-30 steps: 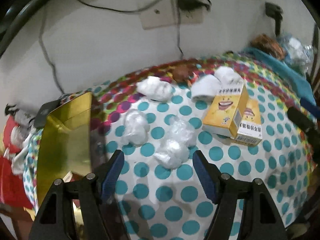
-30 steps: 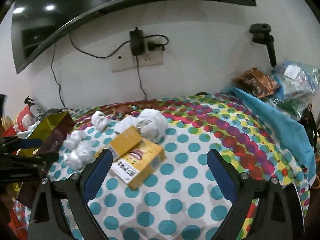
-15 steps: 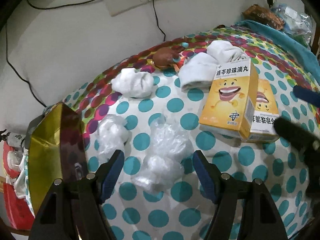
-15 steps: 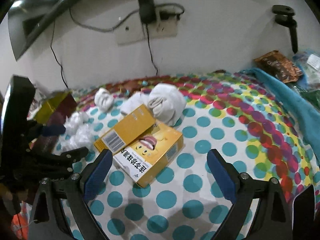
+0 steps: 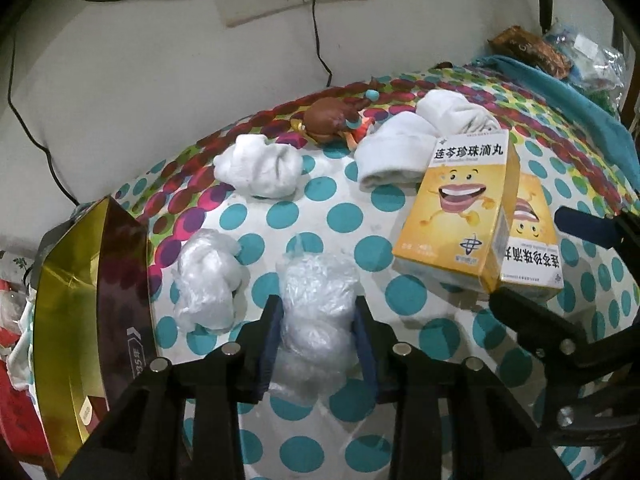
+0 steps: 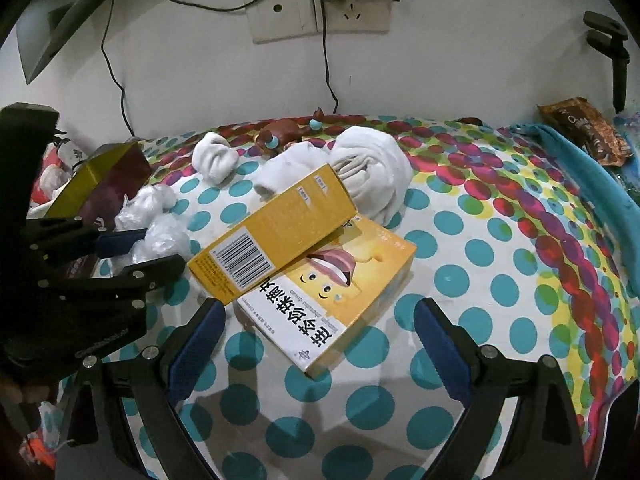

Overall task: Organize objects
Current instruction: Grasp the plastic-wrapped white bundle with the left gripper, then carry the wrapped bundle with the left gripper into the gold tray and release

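My left gripper [image 5: 318, 320] is shut on a crumpled clear plastic bag [image 5: 316, 304] lying on the polka-dot tablecloth [image 5: 304, 216]. A second plastic bag [image 5: 206, 280] lies just left of it. Two yellow medicine boxes, one leaning on the other [image 5: 460, 208] [image 6: 276, 236], sit to the right. My right gripper [image 6: 316, 336] is open, its jaws either side of the lower box [image 6: 340, 292] near its front end. The left gripper also shows in the right wrist view [image 6: 136, 248].
A gold and maroon box [image 5: 80, 300] stands at the table's left edge. White rolled socks [image 5: 258, 166] [image 5: 394, 156] and a brown toy figure [image 5: 328, 116] lie near the wall. A teal cloth [image 6: 580, 168] and snack bags [image 6: 584, 128] are at the right.
My left gripper moved forward and closed on the plastic bag. My right gripper moved closer to the yellow boxes, still open.
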### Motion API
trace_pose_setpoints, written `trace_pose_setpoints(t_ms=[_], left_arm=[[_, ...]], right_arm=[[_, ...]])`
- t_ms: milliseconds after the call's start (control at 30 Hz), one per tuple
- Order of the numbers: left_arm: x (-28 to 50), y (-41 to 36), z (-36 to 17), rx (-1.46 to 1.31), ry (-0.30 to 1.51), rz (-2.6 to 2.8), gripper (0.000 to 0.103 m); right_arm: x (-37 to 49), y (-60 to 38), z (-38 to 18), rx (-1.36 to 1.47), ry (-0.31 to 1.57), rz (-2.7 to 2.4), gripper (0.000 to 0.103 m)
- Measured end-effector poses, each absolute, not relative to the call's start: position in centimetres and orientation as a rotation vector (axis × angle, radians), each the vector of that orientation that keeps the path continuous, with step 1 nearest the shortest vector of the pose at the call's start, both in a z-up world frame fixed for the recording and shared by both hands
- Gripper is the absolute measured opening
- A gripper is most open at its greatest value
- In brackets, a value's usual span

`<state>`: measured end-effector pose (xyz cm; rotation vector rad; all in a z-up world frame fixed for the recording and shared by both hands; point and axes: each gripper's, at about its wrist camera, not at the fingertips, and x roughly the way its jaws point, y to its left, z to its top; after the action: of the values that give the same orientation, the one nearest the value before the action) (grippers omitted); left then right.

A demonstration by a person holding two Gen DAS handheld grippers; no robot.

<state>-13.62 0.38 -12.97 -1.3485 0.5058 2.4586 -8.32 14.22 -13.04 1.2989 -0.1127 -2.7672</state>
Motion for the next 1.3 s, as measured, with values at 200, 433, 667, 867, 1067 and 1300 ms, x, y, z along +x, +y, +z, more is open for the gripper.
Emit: trace_pose_setpoints(t_ms=[200, 433, 667, 867, 1067, 1300], left_arm=[[-13.2, -0.1, -12.5, -1.335, 0.428, 2.485, 0.033], [-12.6, -0.8, -11.8, -1.326, 0.347, 2.520, 0.033], [-12.0, -1.5, -11.3, -1.334, 0.281, 2.546, 0.033], [-10.6, -1.8, -9.7, -1.289, 0.231, 2.571, 0.033], [-8.4, -3.8, -6.9, -1.223, 0.181, 2.650, 0.033], [-6.1, -8.3, -4.9, -1.233, 0.141, 2.777, 0.033]], right_arm=[[-9.3, 13.2, -13.4, 1.301, -0.042, -2.783, 0.095], [-10.2, 12.6, -14.0, 1.330, 0.068, -2.778, 0.076], [-10.6, 13.0, -13.8, 1.324, 0.095, -2.799, 0.069], [-11.3, 14.4, -13.6, 1.334, 0.073, -2.850, 0.066], [-11.5, 16.2, -13.6, 1.368, -0.008, -2.887, 0.065], [-11.5, 16.2, -13.6, 1.367, -0.004, -2.888, 0.065]])
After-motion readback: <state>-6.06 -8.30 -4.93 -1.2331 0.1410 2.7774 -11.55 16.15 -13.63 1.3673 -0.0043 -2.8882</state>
